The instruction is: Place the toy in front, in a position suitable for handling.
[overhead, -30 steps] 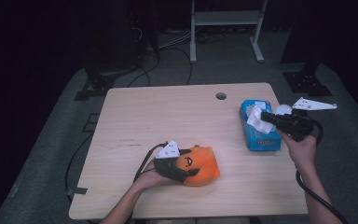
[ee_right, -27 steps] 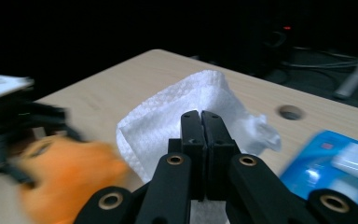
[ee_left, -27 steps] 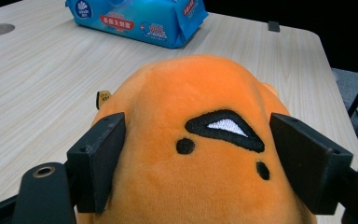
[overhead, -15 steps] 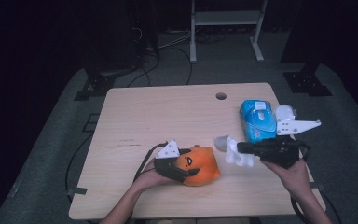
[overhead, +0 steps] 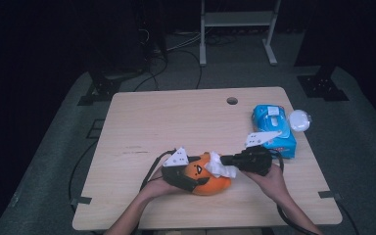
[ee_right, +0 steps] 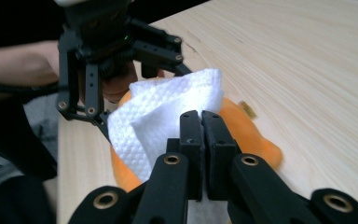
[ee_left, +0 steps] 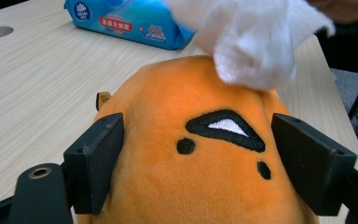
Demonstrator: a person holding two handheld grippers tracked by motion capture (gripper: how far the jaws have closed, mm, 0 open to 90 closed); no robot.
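Note:
An orange plush toy (overhead: 210, 182) with a stitched black face lies near the table's front edge. My left gripper (overhead: 199, 172) is shut on it, one jaw against each side of the face (ee_left: 200, 163). A crumpled white wipe (overhead: 220, 166) is pinched in my right gripper (overhead: 223, 160), whose jaws stand together on it (ee_right: 200, 121). The wipe (ee_left: 251, 42) rests against the top of the plush (ee_right: 256, 135), just beyond my left gripper's jaws.
A blue pack of wipes (overhead: 274, 128) lies at the right side of the wooden table (overhead: 166, 122), with a small round white object (overhead: 299, 119) beside it. A cable hole (overhead: 232, 101) sits near the far edge. Dark floor and stands surround the table.
My right gripper has carried the white wipe from the blue pack leftward and down onto the plush. The left gripper and the plush have stayed put.

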